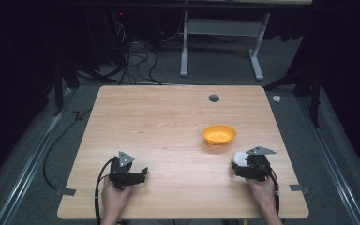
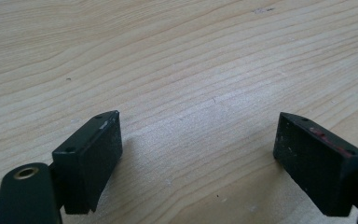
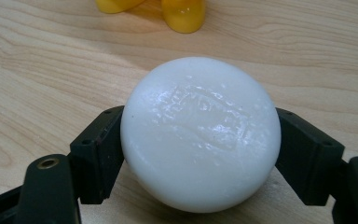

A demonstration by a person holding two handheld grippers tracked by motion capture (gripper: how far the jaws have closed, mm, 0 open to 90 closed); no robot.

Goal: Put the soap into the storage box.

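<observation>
Our right tool [image 3: 200,140] has the white soap [image 3: 200,133] clamped, bowl [image 1: 219,134] just ahead; left tool [image 2: 200,158] sits spread apart over the worktop [image 2: 177,60].

We see a light wooden table [image 1: 168,122] on grey carpet [image 1: 215,65]. Beyond the table stand the white legs of a desk [image 1: 185,47]; black cables [image 1: 136,58] lie left of those legs. Darkness surrounds the table.
</observation>
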